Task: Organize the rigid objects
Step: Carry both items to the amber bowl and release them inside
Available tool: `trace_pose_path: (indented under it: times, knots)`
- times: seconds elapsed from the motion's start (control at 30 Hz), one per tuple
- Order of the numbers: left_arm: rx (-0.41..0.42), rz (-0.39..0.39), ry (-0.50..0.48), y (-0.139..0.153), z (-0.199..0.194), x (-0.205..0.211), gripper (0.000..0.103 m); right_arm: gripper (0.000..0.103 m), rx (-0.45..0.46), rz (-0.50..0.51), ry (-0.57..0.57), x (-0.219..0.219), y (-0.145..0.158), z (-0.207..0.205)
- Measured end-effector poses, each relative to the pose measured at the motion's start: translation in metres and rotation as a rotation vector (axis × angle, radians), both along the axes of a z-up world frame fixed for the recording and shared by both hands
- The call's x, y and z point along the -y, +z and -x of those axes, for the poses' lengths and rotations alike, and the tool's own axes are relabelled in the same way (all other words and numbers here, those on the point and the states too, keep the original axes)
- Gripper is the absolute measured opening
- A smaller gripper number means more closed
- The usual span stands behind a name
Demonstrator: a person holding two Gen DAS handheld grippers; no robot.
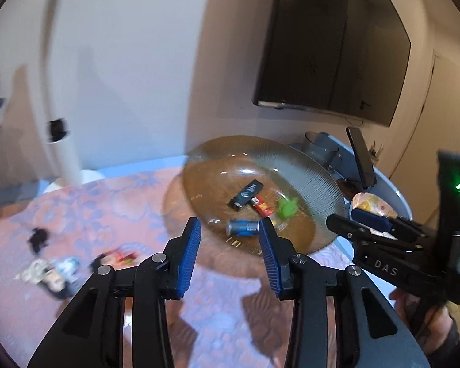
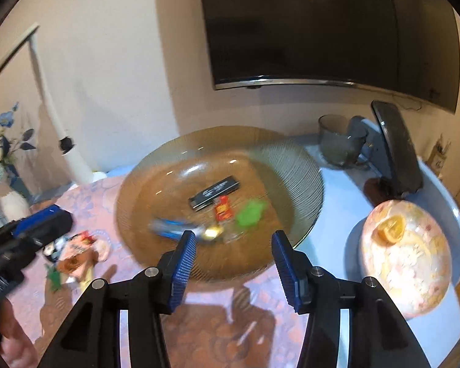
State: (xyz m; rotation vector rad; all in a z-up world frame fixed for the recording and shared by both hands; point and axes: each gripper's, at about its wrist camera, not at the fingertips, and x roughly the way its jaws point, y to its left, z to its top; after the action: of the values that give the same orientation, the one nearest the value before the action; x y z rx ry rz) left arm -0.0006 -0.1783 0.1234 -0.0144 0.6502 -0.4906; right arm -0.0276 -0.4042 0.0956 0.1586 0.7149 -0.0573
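Holding both claws apart and empty, I see my left gripper (image 1: 230,230) and right gripper (image 2: 234,242) low in frame. Beyond, mid-frame, the amber glass plate (image 2: 291,159) carries a black stick (image 2: 214,192), red packet (image 2: 224,208), green piece (image 2: 251,213) and blue cylinder (image 1: 242,227). Farther up hangs a dark screen (image 2: 322,30).

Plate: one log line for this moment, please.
plate: battery, black stick, red item, green item | left gripper open | right gripper open, empty
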Motion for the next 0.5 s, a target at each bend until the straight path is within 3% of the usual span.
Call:
trace_pose_path:
  times: [0.23, 0.27, 0.3, 0.33, 0.37, 0.5]
  knots:
    - [0.054, -0.030, 0.181, 0.037, 0.052, -0.090, 0.038, 0.050, 0.018, -0.058, 0.208, -0.073, 0.003, 0.018]
    - [0.065, -0.033, 0.206, 0.042, 0.058, -0.104, 0.041, 0.050, 0.015, -0.060, 0.245, -0.089, -0.001, 0.020]
    - [0.078, -0.039, 0.239, 0.044, 0.065, -0.117, 0.050, 0.051, 0.011, -0.060, 0.268, -0.100, -0.005, 0.022]
    - [0.094, -0.053, 0.299, 0.042, 0.074, -0.136, 0.066, 0.053, 0.005, -0.060, 0.290, -0.112, -0.011, 0.023]
    - [0.100, -0.058, 0.335, 0.040, 0.076, -0.145, 0.072, 0.054, -0.001, -0.064, 0.303, -0.119, -0.016, 0.024]
    - [0.042, -0.092, 0.487, -0.009, 0.074, -0.192, 0.074, 0.055, -0.053, -0.104, 0.354, -0.144, -0.049, 0.020]
